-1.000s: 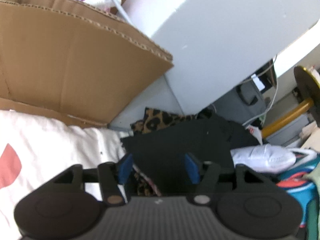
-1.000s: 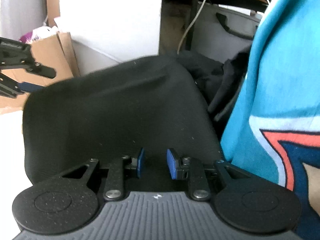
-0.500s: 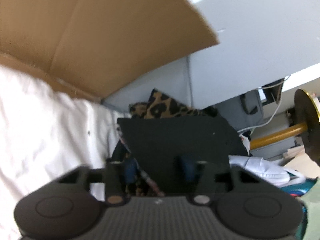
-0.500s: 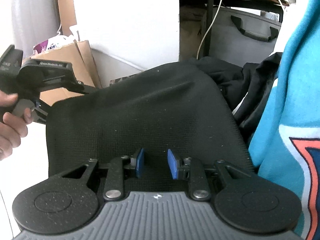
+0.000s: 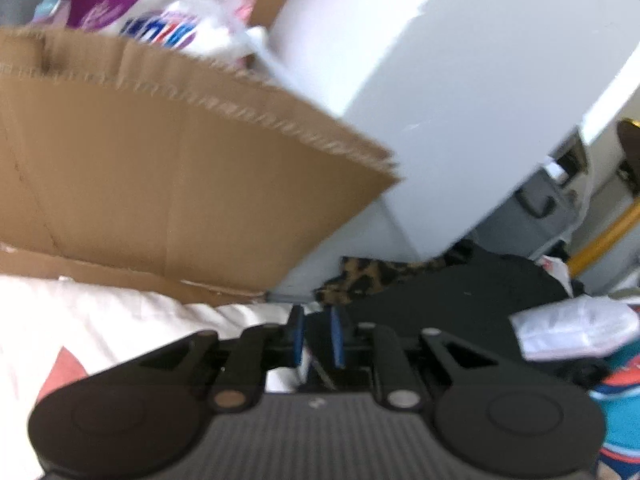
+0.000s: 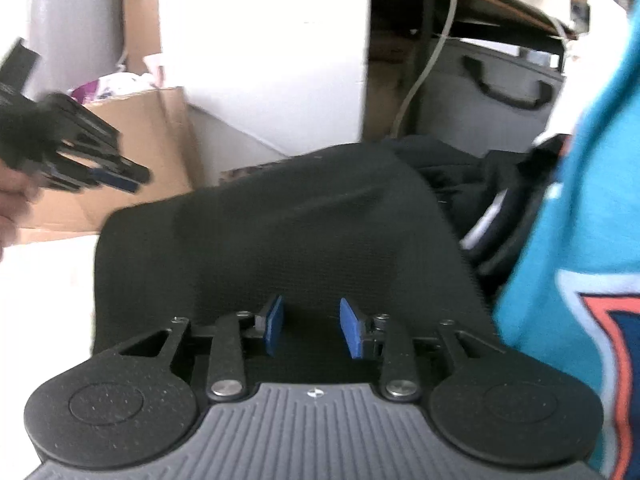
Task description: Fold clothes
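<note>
Lying folded on the white bedding (image 5: 100,320), the black garment (image 6: 280,240) sits before the right gripper (image 6: 312,330), whose jaws have just been widening, nothing pinched. The left gripper (image 5: 316,338) has been closing, lifted clear; its narrow gap seems empty, though blur hinders. This fold looks finished.

The left gripper (image 5: 316,334), jaws just narrowed with nothing clearly between them, hangs below the box (image 5: 168,172), at the black garment's (image 5: 440,300) edge.
</note>
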The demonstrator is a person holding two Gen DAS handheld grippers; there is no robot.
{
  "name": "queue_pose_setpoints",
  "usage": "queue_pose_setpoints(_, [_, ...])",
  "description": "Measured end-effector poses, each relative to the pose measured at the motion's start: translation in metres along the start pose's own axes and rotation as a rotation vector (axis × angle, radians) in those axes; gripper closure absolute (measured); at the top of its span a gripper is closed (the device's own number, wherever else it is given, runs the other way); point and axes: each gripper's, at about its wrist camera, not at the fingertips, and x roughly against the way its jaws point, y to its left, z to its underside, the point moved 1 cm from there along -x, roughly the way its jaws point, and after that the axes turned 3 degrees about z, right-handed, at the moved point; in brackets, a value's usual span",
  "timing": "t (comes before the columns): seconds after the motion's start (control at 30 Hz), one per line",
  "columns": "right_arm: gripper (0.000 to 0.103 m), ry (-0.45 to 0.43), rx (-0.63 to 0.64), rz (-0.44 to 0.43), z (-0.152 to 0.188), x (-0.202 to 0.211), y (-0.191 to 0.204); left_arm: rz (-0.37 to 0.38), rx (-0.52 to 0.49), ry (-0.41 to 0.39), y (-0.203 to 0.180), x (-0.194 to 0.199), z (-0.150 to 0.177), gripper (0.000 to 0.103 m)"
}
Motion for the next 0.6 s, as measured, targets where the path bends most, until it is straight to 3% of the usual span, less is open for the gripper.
queue_pose_setpoints(0.33, [0.065, -0.006, -0.001, 0.104, 0.021, 0.004, -0.014, 0.124, -0.256, 0.09, -0.063, 0.021, 0.039, 0.089])
queue_pose_setpoints(0.53, [0.065, 0.022, -0.002, 0.164, 0.031, -0.001, -0.026, 0.069, -0.317, 0.14, -0.065, -0.001, 0.061, 0.09])
queue_pose_setpoints(0.6, [0.065, 0.04, -0.008, 0.195, 0.035, -0.004, -0.033, 0.046, -0.305, 0.143, -0.058, -0.009, 0.062, 0.098])
